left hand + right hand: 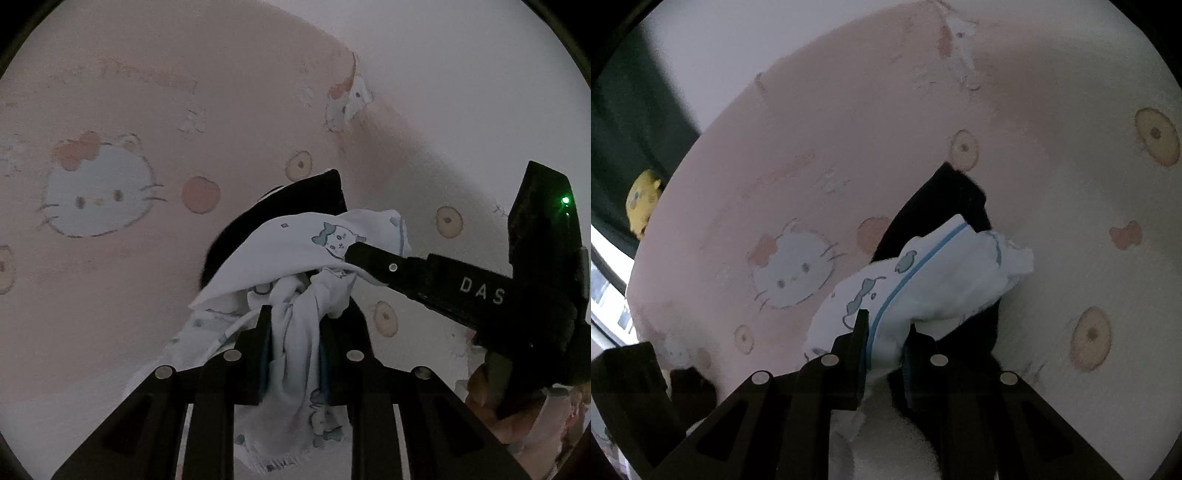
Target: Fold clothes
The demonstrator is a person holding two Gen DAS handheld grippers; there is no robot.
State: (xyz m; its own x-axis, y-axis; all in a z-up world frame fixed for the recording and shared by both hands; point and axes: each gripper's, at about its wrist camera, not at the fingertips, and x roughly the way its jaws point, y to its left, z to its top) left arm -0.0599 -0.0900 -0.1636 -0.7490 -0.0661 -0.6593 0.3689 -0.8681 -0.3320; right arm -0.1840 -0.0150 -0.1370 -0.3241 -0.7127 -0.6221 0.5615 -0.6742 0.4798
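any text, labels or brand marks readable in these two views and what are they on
"DAS" in white letters on the black body of the right tool, seen from the left wrist view; the letters run to the edge of that part, so the word may be cut off.
Pink sheet: faint reddish marks near the top, too blurred to read.
White printed garment: only cartoon figures and a blue stripe, no lettering.
Right wrist view: no readable text.

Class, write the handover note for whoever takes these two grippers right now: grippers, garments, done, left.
Left gripper: shut on the white printed garment.
Right gripper: shut on the same garment, by its blue-striped edge.
Garment is bunched and lifted above the pink cartoon bedsheet; a black garment lies under it.
Done: both grips taken. Left: spread it flat, fold it; no fold shows yet.
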